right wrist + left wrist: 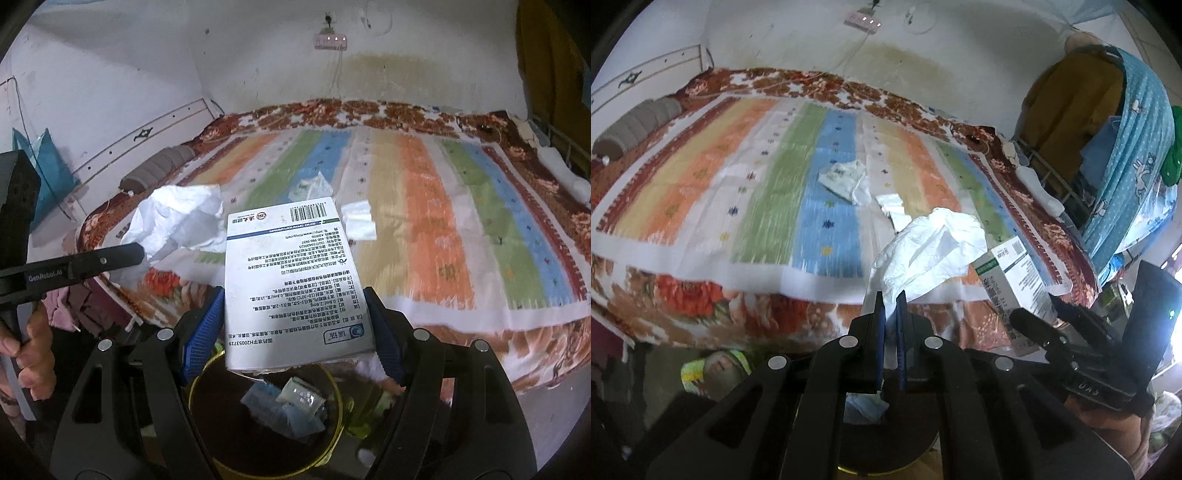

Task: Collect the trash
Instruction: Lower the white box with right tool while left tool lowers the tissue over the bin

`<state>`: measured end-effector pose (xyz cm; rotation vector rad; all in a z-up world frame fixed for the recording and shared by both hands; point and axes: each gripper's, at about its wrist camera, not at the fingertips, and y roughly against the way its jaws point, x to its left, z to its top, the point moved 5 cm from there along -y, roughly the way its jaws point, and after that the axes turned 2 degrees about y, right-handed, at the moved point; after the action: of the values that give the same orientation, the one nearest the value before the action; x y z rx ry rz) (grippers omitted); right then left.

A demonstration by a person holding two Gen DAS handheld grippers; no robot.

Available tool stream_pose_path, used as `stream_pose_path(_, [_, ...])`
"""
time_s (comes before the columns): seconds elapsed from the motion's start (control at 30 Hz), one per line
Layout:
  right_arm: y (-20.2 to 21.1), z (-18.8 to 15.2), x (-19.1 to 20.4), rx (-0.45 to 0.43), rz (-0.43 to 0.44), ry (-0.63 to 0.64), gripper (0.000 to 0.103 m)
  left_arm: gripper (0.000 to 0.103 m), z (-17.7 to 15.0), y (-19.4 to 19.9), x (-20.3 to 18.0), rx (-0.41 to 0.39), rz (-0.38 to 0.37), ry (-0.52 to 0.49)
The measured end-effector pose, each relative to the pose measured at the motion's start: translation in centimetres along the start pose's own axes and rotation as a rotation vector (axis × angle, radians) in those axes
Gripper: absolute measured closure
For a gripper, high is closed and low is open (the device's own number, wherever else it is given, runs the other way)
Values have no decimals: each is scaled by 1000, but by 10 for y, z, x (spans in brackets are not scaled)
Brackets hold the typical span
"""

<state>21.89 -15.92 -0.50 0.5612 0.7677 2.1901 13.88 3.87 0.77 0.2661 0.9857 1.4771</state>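
My left gripper (pixel 891 301) is shut on a crumpled white plastic bag (pixel 931 251), held off the bed's near edge; the bag also shows in the right wrist view (pixel 177 221). My right gripper (pixel 295 306) is shut on a white medicine box (pixel 291 280), held above a round dark bin with a gold rim (pixel 332 384) that has wrappers inside. The box also shows in the left wrist view (pixel 1015 280). On the striped bedspread lie a crumpled printed wrapper (pixel 846 177) and a small white paper piece (pixel 892 206), also in the right wrist view (pixel 358 219).
The bed (pixel 701 192) with a striped cover fills the middle, with a grey bolster pillow (pixel 639 125) at its left end. A blue patterned cloth (pixel 1137 140) hangs over a rack on the right. A wall socket strip (pixel 330 40) sits above the bed.
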Motion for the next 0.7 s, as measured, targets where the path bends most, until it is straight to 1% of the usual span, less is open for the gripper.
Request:
stream_pose_path(0.1, [-2,-12,2,22,3,-7,34,99,-9,1,5,8,8,24])
stream_pose_path(0.2, [-6,-25,4,52,5,-21,34,99,-19,-3,10,32,32,47])
stream_pose_path(0.3, [-11,-38,8,85,1,-22,34,99,-31,-11,9,66,46,56])
stream_pose_path(0.4, [-15,-46,9,115,2,-23,34,99,-43,-21,14,105,83,87])
stream_pose_path(0.5, [-21,-54,8,150,17,-48,34,99,-51,-29,20,148,79,129])
stream_pose_path(0.6, [-29,-61,8,190,16,-58,34,99,-56,-34,23,163,123,123])
stream_pose_path(0.63, [-32,-65,8,206,13,-59,34,98,-59,-37,24,167,152,114])
stream_pose_path(0.7, [-39,-70,8,237,-3,-57,34,98,-64,-43,27,185,186,119])
